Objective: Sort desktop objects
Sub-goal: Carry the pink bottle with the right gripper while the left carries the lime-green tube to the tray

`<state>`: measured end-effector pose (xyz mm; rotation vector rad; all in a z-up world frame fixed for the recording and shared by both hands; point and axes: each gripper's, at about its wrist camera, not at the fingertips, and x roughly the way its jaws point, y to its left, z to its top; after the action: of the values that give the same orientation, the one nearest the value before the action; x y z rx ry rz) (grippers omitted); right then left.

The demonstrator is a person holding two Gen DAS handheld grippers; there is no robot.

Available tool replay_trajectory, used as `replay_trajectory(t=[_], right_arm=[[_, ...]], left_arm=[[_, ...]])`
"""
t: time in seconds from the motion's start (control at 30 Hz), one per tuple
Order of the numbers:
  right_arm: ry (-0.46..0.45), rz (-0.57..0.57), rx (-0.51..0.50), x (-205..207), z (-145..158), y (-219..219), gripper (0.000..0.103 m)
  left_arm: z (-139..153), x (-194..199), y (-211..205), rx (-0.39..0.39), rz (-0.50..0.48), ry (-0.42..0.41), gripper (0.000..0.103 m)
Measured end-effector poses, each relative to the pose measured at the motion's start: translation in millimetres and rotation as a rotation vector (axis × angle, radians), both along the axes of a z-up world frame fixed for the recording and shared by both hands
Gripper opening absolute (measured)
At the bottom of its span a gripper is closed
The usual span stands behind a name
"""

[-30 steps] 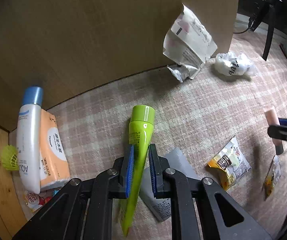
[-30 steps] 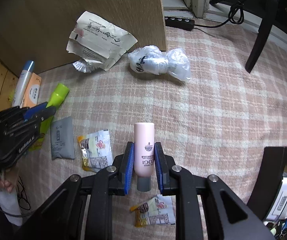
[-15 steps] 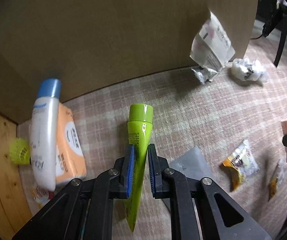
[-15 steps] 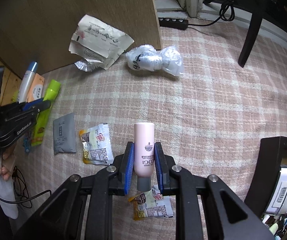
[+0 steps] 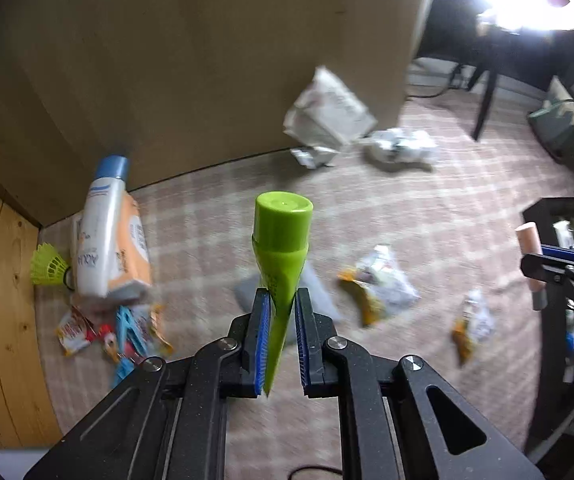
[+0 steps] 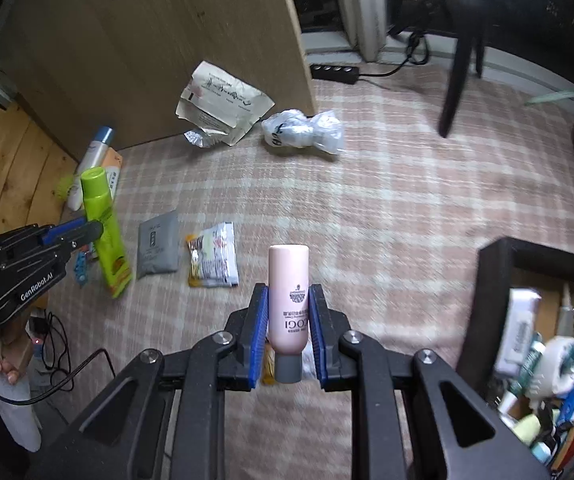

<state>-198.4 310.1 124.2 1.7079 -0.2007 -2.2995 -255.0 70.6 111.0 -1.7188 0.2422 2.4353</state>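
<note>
- The left gripper (image 5: 281,334) fingers are clamping nearly shut on the flat crimped tail of a green tube (image 5: 281,248), its cap pointing away from the camera; gripping the thin end lets the pads bite flat while the tube is hanging clear of the checked cloth (image 6: 387,208).
- The right gripper (image 6: 287,334) fingers are standing partly open, pressing on the sides of a pink bottle (image 6: 288,296) held grey cap toward the wrist; it too is sitting clear of the cloth, near the black box (image 6: 499,264) at the cloth's right edge.
- That box is already holding mixed toiletries, so it is probably the sorting target for both items.
- Still lying on the cloth: a grey sachet (image 6: 158,242) and a snack packet (image 6: 213,256) mid-cloth, and a white bottle (image 5: 101,232) leaning on an orange tissue pack (image 5: 133,248) in the far left corner by the wooden board (image 5: 207,60).
- The left wrist view is smeared, so labels and the small clutter by the yellow shuttlecock (image 5: 49,268) are hard to read; the box's contents are cut off by the frame.
</note>
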Motion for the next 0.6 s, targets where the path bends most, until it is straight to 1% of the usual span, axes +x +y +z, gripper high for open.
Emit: replay_trajectory(t=[0.03,0.07,0.13,0.33,0.5,0.6], right_arm=[[0.006,-0.002,-0.002,5.2,3.5,5.2,0.02],[0.01,-0.004,-0.003,8.1,4.0,8.2,0.02],[0.018,-0.01,-0.002,17.4,11.9,19.9,0.02],[0.047,-0.05,-0.004,48.2,31.8,65.5,0.02],[0.064,-0.109,0.01,75.3,45.4,117.4,0.02],[0.07,-0.153,0.022,89.6,50.5,149.9,0.02]], left_arm=[[3.2,8.5,9.5,0.001,-0.008,0.005,0.011],[19.6,19.1,24.0,0.002,-0.02,0.012,0.011],[36.0,35.7,37.6,0.008,-0.042,0.026,0.011],[64.1,68.0,98.4,0.034,-0.127,0.063,0.011],[85.7,93.1,148.0,0.081,-0.206,0.075,0.011],[93.7,105.7,180.0,0.114,-0.255,0.078,0.011]])
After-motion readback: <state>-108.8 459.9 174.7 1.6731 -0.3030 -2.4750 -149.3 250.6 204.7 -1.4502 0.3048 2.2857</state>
